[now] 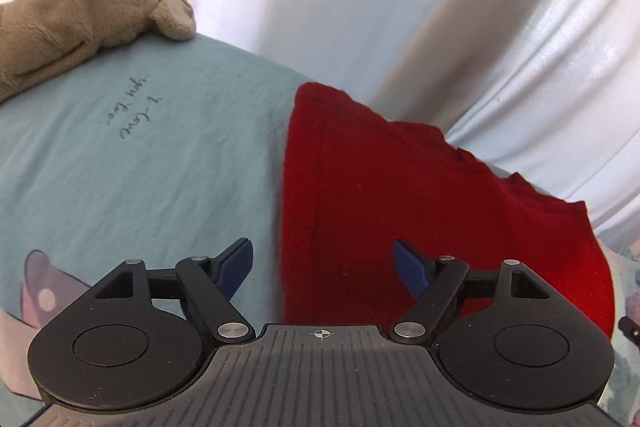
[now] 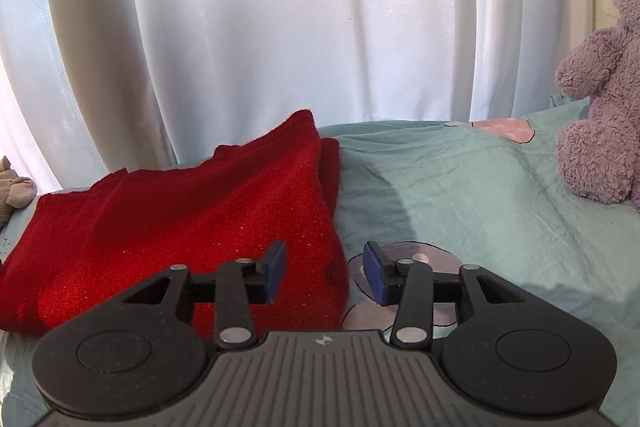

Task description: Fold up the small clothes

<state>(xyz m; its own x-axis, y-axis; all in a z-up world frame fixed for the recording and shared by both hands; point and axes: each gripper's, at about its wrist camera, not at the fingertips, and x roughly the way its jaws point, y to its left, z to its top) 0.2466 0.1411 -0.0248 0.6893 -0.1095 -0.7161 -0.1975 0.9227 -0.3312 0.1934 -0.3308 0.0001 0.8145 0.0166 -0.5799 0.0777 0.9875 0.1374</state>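
A red knitted garment (image 1: 420, 195) lies folded on a pale teal bed sheet (image 1: 140, 167). My left gripper (image 1: 324, 267) hovers over the garment's left edge, jaws wide apart, nothing between the blue pads (image 1: 236, 267). In the right wrist view the same red garment (image 2: 180, 227) lies at left, doubled over with a fold along its right side. My right gripper (image 2: 325, 273) stands open above the garment's near right corner, pads (image 2: 276, 269) apart and not pressing the cloth.
A tan plush toy (image 1: 80, 11) lies at the sheet's far left. A purple teddy bear (image 2: 600, 87) sits at the far right. White curtains (image 2: 280, 27) hang behind the bed. The sheet (image 2: 480, 187) carries printed cartoon patches and handwriting.
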